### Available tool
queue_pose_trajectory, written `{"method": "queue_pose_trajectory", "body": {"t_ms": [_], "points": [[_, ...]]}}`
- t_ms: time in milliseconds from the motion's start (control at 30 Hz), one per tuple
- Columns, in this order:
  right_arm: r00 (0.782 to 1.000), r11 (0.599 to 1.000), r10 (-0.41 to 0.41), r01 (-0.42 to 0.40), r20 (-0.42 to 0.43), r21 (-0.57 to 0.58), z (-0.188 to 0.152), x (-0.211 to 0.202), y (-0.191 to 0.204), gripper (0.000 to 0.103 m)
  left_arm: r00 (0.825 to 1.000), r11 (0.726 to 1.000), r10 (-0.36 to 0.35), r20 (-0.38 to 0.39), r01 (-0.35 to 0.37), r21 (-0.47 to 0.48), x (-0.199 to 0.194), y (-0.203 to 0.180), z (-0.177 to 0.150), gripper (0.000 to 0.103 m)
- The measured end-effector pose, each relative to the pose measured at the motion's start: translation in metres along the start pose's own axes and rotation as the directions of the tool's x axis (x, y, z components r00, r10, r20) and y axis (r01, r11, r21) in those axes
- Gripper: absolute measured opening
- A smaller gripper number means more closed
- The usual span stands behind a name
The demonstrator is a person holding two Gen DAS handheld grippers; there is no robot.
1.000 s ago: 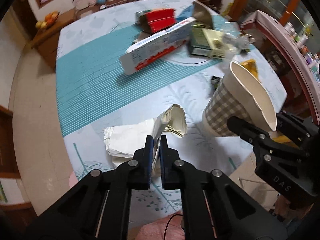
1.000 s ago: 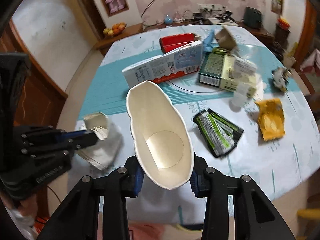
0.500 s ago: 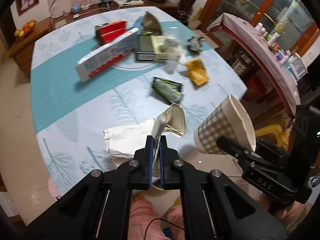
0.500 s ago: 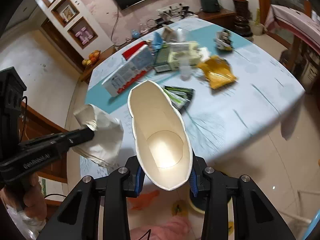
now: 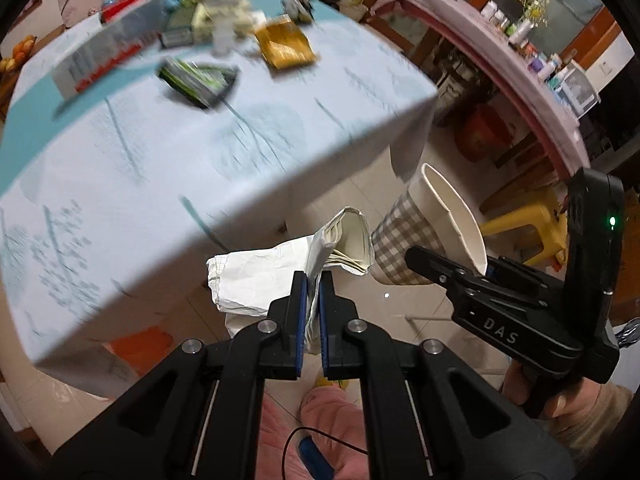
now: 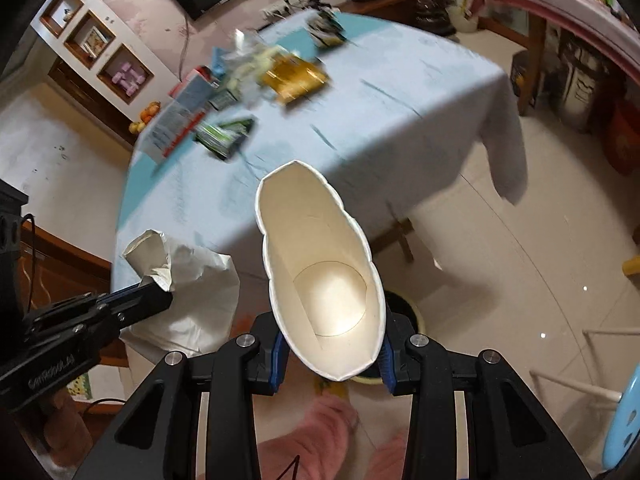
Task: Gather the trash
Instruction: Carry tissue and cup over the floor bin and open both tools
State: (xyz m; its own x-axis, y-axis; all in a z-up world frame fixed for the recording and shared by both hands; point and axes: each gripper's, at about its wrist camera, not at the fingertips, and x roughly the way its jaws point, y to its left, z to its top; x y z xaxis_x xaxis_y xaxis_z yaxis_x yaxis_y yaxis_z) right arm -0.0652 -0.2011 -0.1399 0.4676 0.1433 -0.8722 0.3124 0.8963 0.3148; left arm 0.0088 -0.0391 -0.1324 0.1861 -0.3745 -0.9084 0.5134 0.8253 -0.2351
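The left claw (image 5: 313,312) is clamped on a crumpled white paper wrapper (image 5: 256,280), its blue-padded fingers (image 5: 299,320) pinching a fold so that the sheet bulges out to the claw's left and a rolled, open end rises just ahead of the tips. The wrapper hangs in the air off the near edge of the worktop (image 5: 168,160), over the tiled floor. In the right wrist view the same wrapper (image 6: 188,280) droops from the left claw (image 6: 160,292), off to the left of the right claw.

The right claw (image 6: 330,356) grips a paper cup (image 6: 320,268) across its lower body, squeezing it so the mouth is pressed into a long oval that points forward, away from the claw; the white inside and round bottom are visible. From the left wrist view the cup (image 5: 416,236) shows a grey checked outside and sits just to the right of the wrapper's rolled end, very close to it, with the right claw (image 5: 448,268) behind it.

Ahead of both claws, well apart, more litter lies on the pale blue tablecloth: a yellow snack packet (image 5: 286,42), a green and black wrapper (image 5: 198,80) and a long white and red carton (image 5: 100,68), all blurred. Below the right claw, partly hidden by the cup, a round bin (image 6: 404,308) with a pale rim stands on the floor.
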Motion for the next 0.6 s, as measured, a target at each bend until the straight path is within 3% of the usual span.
{"method": "queue_pose_trajectory", "body": {"t_ms": [200, 367, 600], "points": [[0.999, 1.0, -0.01, 0.011, -0.053, 0.014, -0.038, 0.051, -0.054, 0.038, 0.998, 0.999, 0.044, -0.046, -0.043, 0.016, 0.077, -0.02, -0.04, 0.004], [0.994, 1.0, -0.013, 0.015, -0.107, 0.014, -0.07, 0.121, -0.089, 0.039, 0.997, 0.999, 0.053, -0.059, -0.054, -0.01, 0.154, -0.02, -0.063, 0.004], [0.978, 0.998, -0.058, 0.055, -0.202, -0.021, -0.119, 0.225, -0.123, 0.041, 0.991, 0.993, 0.114, -0.069, -0.113, 0.023, 0.241, -0.014, -0.084, 0.004]]}}
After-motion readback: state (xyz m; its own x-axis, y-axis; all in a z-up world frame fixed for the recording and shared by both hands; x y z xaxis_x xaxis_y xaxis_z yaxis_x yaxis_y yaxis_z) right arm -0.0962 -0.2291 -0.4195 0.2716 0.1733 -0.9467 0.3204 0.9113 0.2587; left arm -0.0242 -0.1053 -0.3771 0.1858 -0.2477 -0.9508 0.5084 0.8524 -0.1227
